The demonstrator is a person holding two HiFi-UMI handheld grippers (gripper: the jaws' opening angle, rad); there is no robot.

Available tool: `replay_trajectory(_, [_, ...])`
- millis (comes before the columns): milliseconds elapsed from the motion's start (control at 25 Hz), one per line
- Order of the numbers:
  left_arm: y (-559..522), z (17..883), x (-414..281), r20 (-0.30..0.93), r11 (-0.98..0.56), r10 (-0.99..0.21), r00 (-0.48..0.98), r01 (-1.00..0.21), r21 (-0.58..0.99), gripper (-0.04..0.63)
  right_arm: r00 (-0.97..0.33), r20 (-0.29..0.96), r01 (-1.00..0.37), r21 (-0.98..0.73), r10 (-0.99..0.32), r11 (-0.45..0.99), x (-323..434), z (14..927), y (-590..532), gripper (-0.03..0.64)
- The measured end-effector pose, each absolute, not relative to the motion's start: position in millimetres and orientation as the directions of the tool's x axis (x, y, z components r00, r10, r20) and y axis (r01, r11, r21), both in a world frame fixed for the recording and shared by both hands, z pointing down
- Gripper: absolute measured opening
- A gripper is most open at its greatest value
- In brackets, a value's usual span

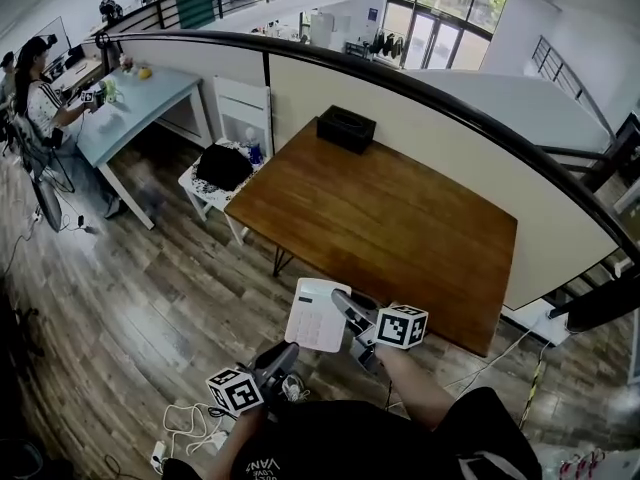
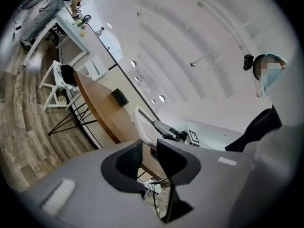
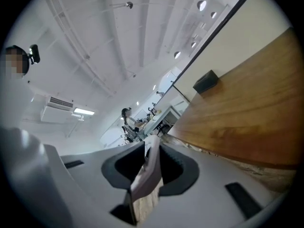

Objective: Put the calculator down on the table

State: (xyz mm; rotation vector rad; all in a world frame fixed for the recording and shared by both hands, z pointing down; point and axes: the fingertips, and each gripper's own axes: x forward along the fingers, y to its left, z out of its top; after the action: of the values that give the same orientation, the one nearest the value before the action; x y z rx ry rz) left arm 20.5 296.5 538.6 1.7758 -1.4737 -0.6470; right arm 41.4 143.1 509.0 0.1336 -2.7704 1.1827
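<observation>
In the head view the white calculator (image 1: 318, 315) hangs in the air just short of the near edge of the brown wooden table (image 1: 400, 218), over the wood floor. My right gripper (image 1: 343, 305) is shut on its right edge. The right gripper view has the calculator (image 3: 151, 167) edge-on, clamped between the two pads, with the table (image 3: 251, 113) ahead to the right. Lower and to the left, my left gripper (image 1: 288, 356) holds nothing. In the left gripper view its jaws (image 2: 148, 148) stand slightly apart with only floor behind them, and the calculator (image 2: 142, 123) is beyond.
A black box (image 1: 346, 128) sits at the table's far corner against the cream partition. Left of the table stand a white chair with a black bag (image 1: 222, 168) and a light blue desk (image 1: 140, 103) with a seated person (image 1: 40, 93). Cables (image 1: 185, 426) lie on the floor.
</observation>
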Motion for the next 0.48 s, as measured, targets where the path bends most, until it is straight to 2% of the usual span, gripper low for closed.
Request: replay_trajectory(480, [293.7, 537.8, -55.3, 0.079, -0.142, -0.948, 0.31, -0.63, 0.763, 0.098, -0.983, 0.144, -0.185, -0.704, -0.118, 0.686, -23.3, 508.6, 142.3, 0.087])
